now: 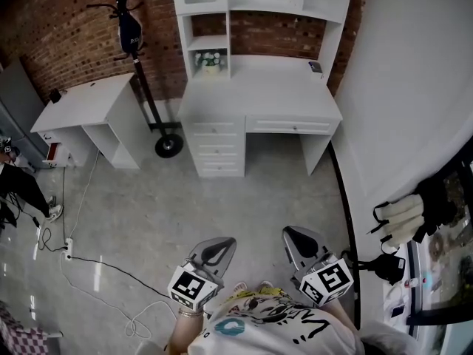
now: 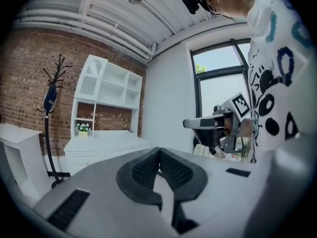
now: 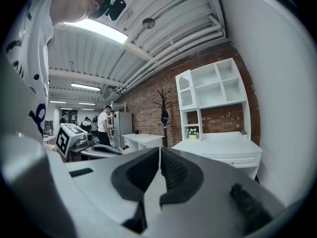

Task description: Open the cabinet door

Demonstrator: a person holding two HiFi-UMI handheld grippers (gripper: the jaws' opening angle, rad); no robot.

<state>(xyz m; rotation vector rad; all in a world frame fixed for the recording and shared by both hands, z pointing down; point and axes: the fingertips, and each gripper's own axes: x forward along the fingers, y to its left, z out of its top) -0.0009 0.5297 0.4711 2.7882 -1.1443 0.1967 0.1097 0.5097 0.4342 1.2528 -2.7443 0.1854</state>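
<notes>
A white desk with a shelf hutch stands against the brick wall at the far side. Its small glass-fronted cabinet door sits at the hutch's upper left, also seen as the door in the left gripper view, and it is closed. My left gripper and right gripper hang side by side over the floor, well short of the desk. Both are shut with nothing between the pads. The left gripper and right gripper point roughly level toward the hutch.
A drawer stack fills the desk's left side. A coat stand and a low white side table stand left of it. Cables trail over the floor at left. A white curved wall runs along the right. People stand far off.
</notes>
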